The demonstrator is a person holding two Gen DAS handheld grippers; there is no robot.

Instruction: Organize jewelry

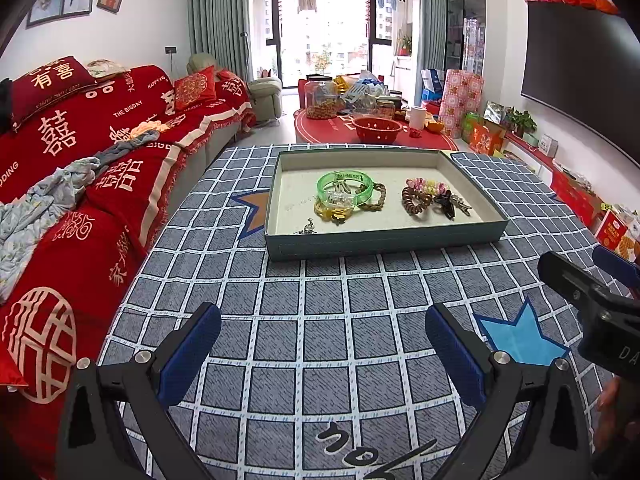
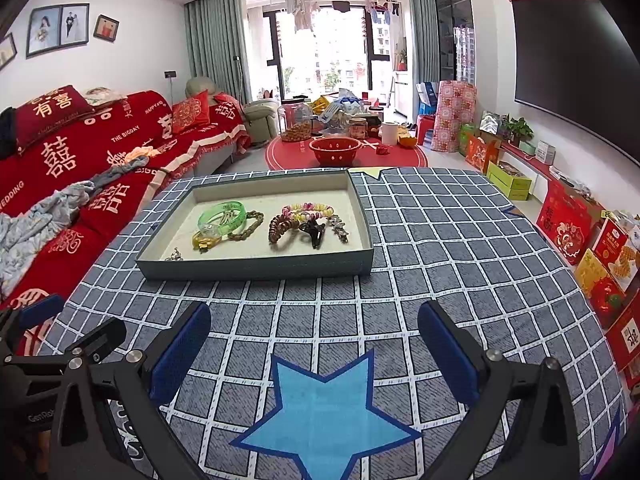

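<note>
**Jewelry lies in the tray, both claws spread**

Left wrist view: the jewelry sits inside the shallow tray [image 1: 386, 236] on the checked table [image 1: 304, 312]. A green bangle [image 1: 345, 192] lies left of centre in the tray, a coiled brown band [image 1: 416, 198] to its right. The left claw [image 1: 323, 354] is spread, holding nothing.

Right wrist view: the tray [image 2: 256, 270] lies beyond the right claw [image 2: 314, 354], whose fingers stand apart, empty, above a blue star [image 2: 326, 420].

I count 1 tray [image 1: 384, 236] | 1 green bangle [image 1: 345, 188] | 1 yellow bangle [image 1: 334, 211] | 1 brown braided bracelet [image 1: 376, 197] | 1 brown coil hair tie [image 1: 416, 199] | 1 pastel bead bracelet [image 1: 427, 186] | 1 black hair claw [image 1: 445, 202] | 1 silver clip [image 1: 461, 204] | 1 silver chain piece [image 1: 307, 227] | 2 grippers: left gripper [image 1: 322, 354], right gripper [image 2: 314, 354] | 1 blue star [image 2: 326, 412] between my right fingers.
</note>
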